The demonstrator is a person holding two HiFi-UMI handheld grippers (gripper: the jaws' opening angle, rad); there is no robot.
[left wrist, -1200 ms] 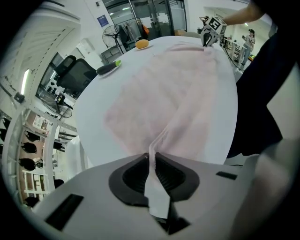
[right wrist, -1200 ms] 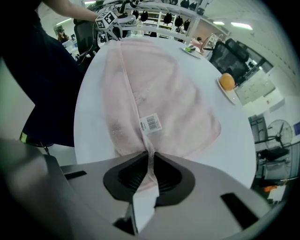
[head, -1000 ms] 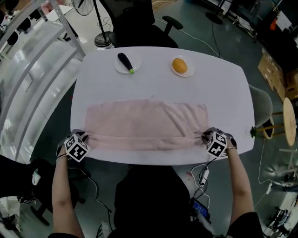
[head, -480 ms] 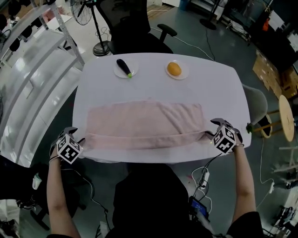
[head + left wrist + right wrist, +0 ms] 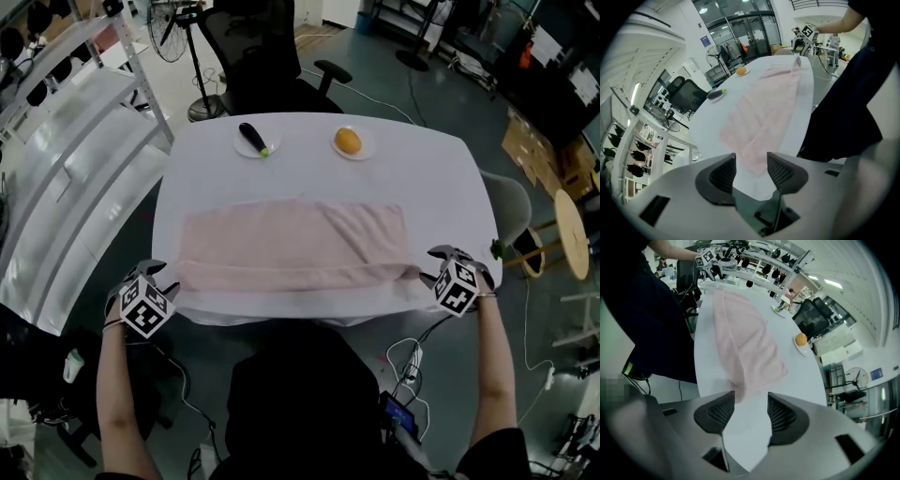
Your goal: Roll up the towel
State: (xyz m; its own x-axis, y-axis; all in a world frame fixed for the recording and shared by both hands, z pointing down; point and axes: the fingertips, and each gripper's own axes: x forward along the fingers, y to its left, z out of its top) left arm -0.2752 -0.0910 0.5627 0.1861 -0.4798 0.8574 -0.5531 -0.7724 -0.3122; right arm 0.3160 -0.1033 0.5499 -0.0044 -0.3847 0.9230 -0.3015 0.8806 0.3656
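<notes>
Since the pale pink rectangular cloth towel (image 5: 295,246) lies flat across the lower middle of the white rounded counter (image 5: 422,178), its long axis runs left to right in the head view. Its near long edge is already turned over into a low ridge. Each short end points at one tool. The left grey two-jaw tool (image 5: 159,279) hangs just off the towel's lower-left end, and the right grey two-jaw tool (image 5: 439,265) just off its lower-right end. Both are about equally near, so the next turn of the roll, I judge, calls for both to come in onto that ridge together.

The left tool's jaws have just been opening, then eased in slightly. They stand moderately apart, with the towel's corner showing beyond the gap and nothing pinched. The right tool's jaws have done likewise and stand moderately apart, clear of the cloth.

Higher in the frame, a dark aubergine (image 5: 251,137) and an orange round fruit (image 5: 348,141) sit near the counter's far edge.
</notes>
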